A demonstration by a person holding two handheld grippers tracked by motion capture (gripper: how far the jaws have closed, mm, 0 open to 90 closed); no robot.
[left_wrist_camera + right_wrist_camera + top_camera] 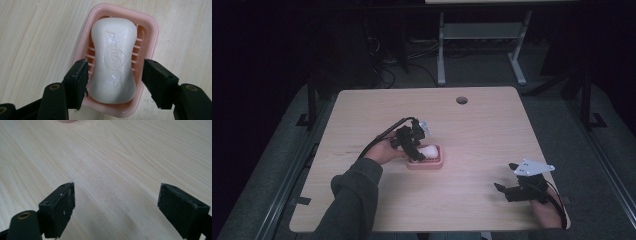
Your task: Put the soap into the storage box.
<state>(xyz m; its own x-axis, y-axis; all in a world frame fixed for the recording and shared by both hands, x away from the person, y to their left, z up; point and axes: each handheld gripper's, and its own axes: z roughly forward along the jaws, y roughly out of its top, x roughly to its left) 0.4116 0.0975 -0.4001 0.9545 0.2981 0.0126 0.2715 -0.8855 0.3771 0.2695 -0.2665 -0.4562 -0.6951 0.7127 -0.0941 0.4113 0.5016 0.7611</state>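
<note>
A waisted, glossy white soap bar (113, 62) lies in a ribbed pink plastic dish (150, 32) mid-surface — the left gripper (115, 75) straddles it, fingers parted. The right gripper (116, 207) gapes wide over bare pale woodgrain surface (120, 152).

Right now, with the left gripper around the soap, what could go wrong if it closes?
1. The left gripper straddles the soap off-centre; one side touches, the other has a gap, so closing may push it sideways.
2. The smooth, rounded bar might slip out.
3. The light pink dish could slide on the table.
</note>
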